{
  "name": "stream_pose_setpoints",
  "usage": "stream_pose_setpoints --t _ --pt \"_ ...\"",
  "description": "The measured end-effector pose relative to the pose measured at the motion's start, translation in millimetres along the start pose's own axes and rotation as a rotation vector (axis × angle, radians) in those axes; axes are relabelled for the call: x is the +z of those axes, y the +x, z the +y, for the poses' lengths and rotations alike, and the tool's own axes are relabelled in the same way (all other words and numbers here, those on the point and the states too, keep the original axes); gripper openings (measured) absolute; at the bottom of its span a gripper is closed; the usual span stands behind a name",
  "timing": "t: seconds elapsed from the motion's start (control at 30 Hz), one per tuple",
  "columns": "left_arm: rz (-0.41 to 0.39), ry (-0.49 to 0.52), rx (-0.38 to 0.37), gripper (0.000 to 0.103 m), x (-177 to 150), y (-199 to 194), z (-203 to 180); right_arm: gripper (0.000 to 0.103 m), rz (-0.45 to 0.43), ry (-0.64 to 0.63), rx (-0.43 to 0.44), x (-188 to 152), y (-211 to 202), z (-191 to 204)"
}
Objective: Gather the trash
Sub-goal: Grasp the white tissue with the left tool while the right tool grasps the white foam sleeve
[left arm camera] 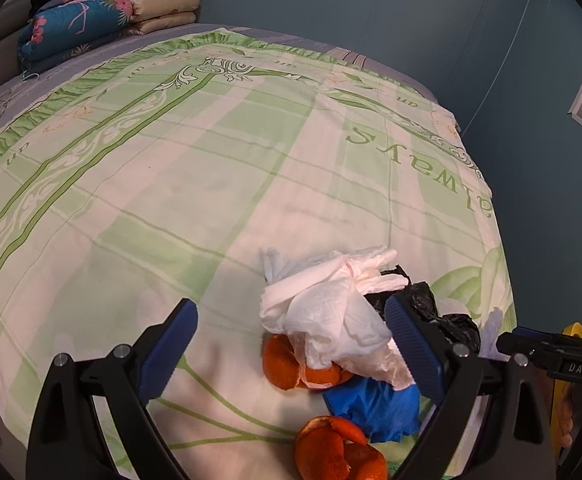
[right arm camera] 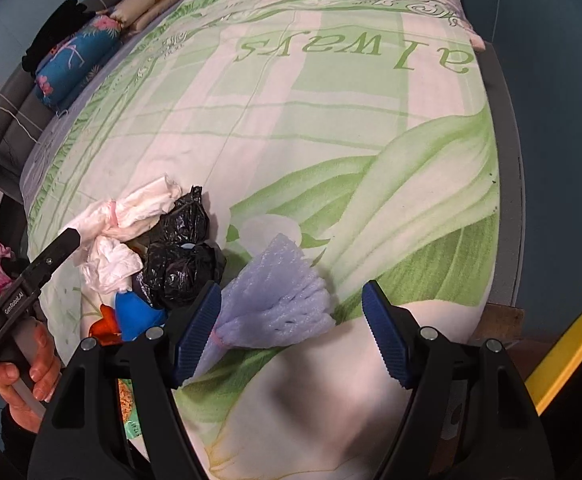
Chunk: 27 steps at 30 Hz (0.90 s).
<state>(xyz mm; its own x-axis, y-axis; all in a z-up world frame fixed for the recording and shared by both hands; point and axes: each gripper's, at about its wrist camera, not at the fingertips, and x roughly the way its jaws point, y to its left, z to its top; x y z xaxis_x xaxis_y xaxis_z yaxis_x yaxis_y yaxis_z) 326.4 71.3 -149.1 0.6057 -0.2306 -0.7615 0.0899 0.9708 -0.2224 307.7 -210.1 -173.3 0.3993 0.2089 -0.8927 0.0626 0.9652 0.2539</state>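
White tissue (left arm camera: 331, 312), black bags (right arm camera: 183, 256), orange peel (left arm camera: 339, 452) and a blue scrap (left arm camera: 375, 408) lie heaped on the green bedspread (left arm camera: 211, 184); left gripper (left arm camera: 291, 352) gapes over the heap, grasping nothing; right gripper (right arm camera: 293, 336) spread wide, lilac foam (right arm camera: 279, 304) lying loose between its pads.

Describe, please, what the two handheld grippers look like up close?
Both grippers, left gripper and right gripper, have black plastic frames with silver screws at the pivots. Their jaws carry dark blue ribbed pads. The left gripper's handle shows white lettering in the right wrist view. A bare hand grips that handle; no sleeve is visible.
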Motion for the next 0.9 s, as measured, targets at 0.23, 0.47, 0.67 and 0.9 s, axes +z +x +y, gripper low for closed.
stream_pose_setpoints --t 0.23,0.47,0.67,0.9 --pt "0.024 0.007 -0.042 0.075 2.2 11.9 -2.8 0.07 0.037 -0.051 -0.032 -1.0 18.7 13.8" --pt "0.044 0.041 -0.079 0.024 0.3 20.0 -10.3 0.054 0.042 -0.106 -0.061 -2.4 26.7 27.0" --pt "0.025 0.053 -0.083 0.009 0.8 12.3 -10.5 0.03 0.027 -0.152 -0.086 -2.9 25.7 35.2" --pt "-0.001 0.044 -0.086 0.008 1.9 -1.9 -4.6 0.016 0.027 -0.161 -0.086 -3.8 21.3 36.4"
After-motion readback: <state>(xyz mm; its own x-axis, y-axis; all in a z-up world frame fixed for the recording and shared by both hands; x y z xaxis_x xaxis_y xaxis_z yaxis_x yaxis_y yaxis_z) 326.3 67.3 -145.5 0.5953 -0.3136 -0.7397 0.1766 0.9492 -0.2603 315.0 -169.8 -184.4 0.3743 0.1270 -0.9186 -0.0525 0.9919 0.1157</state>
